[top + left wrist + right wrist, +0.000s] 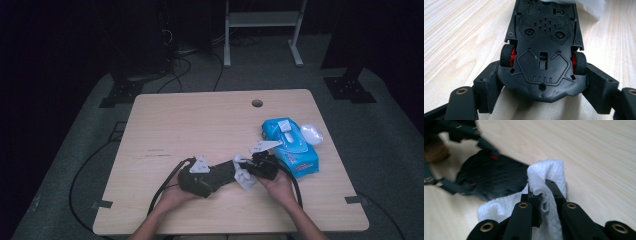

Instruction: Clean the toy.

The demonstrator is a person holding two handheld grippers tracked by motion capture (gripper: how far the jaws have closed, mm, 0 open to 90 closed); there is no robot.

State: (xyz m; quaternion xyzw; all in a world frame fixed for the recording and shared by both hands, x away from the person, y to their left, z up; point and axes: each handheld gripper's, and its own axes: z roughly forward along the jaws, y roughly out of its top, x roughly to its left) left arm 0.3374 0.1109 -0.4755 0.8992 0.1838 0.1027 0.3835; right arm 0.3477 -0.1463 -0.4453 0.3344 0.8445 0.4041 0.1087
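With the left gripper (pixel 541 100) clamping the upturned toy car (pixel 542 47), the right gripper (pixel 544 195), pinching a white tissue (pixel 549 173), seems mid-wipe; next, stroke along the car's underside.

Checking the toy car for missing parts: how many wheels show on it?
2: the left wheel and right wheel, red-hubbed, by the tool's jaws. The car's far end is cut off, hiding others.

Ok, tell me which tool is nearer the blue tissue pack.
Right. The right tool, shut on a white wipe, sits just left of the blue tissue pack. The left tool grips the black toy car farther left.
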